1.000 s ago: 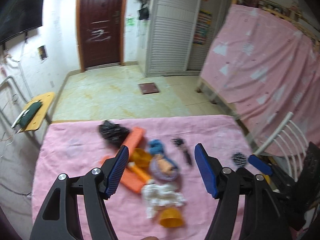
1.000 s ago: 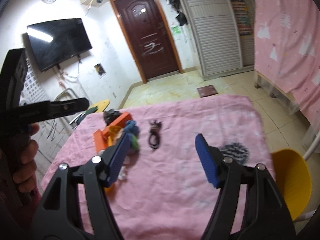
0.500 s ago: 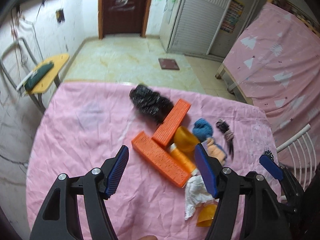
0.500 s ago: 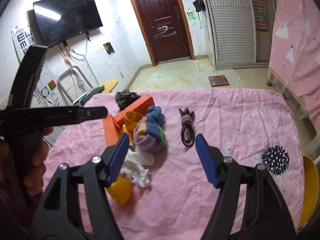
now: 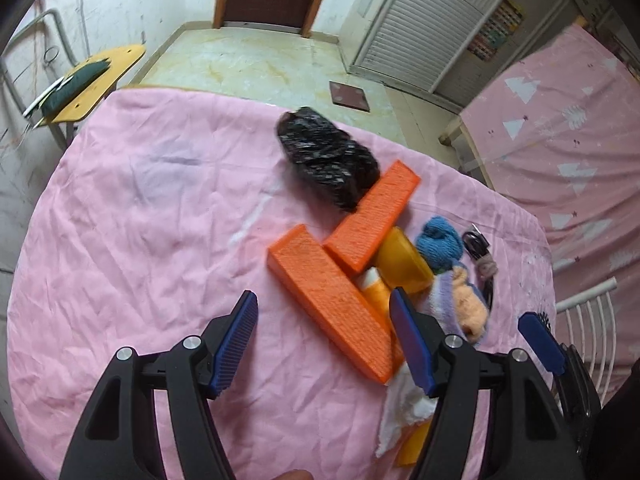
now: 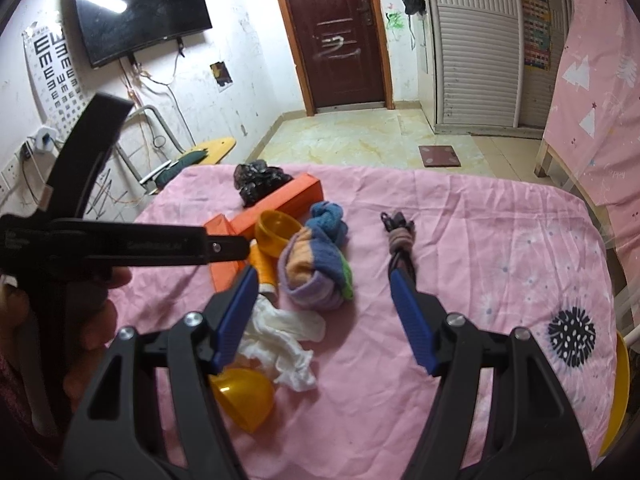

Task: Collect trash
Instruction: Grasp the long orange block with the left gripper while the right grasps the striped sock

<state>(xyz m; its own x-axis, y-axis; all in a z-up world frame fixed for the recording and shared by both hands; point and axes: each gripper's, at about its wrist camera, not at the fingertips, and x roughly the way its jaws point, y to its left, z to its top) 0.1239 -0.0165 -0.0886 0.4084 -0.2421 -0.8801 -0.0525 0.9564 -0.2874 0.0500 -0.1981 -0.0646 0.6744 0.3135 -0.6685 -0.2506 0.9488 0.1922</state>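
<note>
Nothing is looking collected yet: both the left claw point(image 5: 324, 334) and right claw point(image 6: 324, 314) are hovering spread and empty, while the crumpled tissue point(image 6: 280, 344) is lying on the pink bench point(image 6: 480, 260) among clutter.

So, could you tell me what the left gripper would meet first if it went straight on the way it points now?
Probably the nearer orange block, which lies just ahead between the open jaws of the left gripper, toward its right jaw. Depth is hard to judge here; it may reach the pink tablecloth first.
</note>
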